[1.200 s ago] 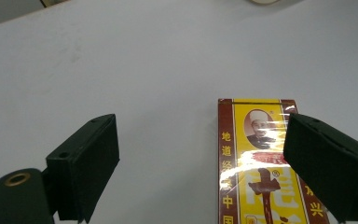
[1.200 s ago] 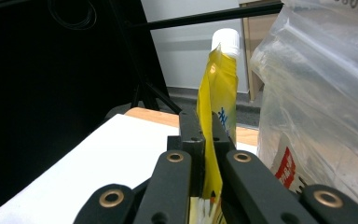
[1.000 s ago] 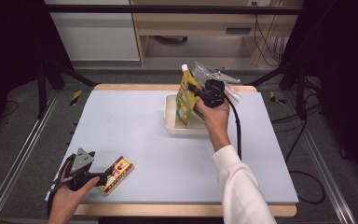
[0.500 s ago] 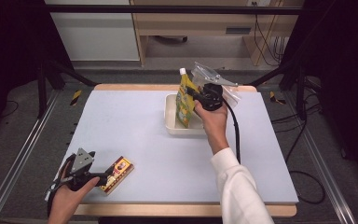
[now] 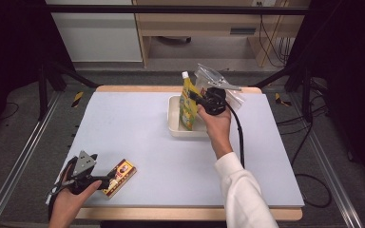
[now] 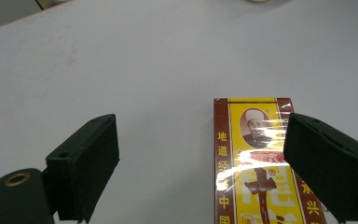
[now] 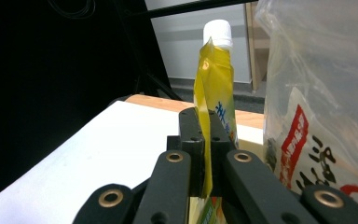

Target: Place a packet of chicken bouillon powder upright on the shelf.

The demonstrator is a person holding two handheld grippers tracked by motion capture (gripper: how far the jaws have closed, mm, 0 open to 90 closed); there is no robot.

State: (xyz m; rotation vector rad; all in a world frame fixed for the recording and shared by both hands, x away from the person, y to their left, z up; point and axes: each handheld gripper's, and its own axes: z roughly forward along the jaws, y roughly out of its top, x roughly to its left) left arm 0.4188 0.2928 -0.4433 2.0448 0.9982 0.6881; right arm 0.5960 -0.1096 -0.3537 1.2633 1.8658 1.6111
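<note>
A yellow spout pouch (image 5: 188, 102) with a white cap stands upright in the cream tray (image 5: 175, 127) at the back middle of the table. My right gripper (image 5: 196, 99) is shut on its thin side edge; in the right gripper view the jaws pinch the yellow pouch (image 7: 214, 93) flat between them. A red-and-yellow flat box (image 5: 119, 176) lies at the front left. My left gripper (image 5: 105, 180) rests over its near end, open. In the left gripper view the box (image 6: 256, 154) lies under the right-hand jaw and the left-hand jaw is over bare table.
A clear plastic bag with red print (image 5: 218, 83) leans against the tray's far right side, close beside the pouch (image 7: 321, 107). A black cable (image 5: 240, 137) trails from the right gripper along the person's forearm. The table's wooden rim (image 5: 138, 89) runs along the back.
The right gripper with the pouch has shifted only slightly at the tray. The left gripper and the box have stayed put.
</note>
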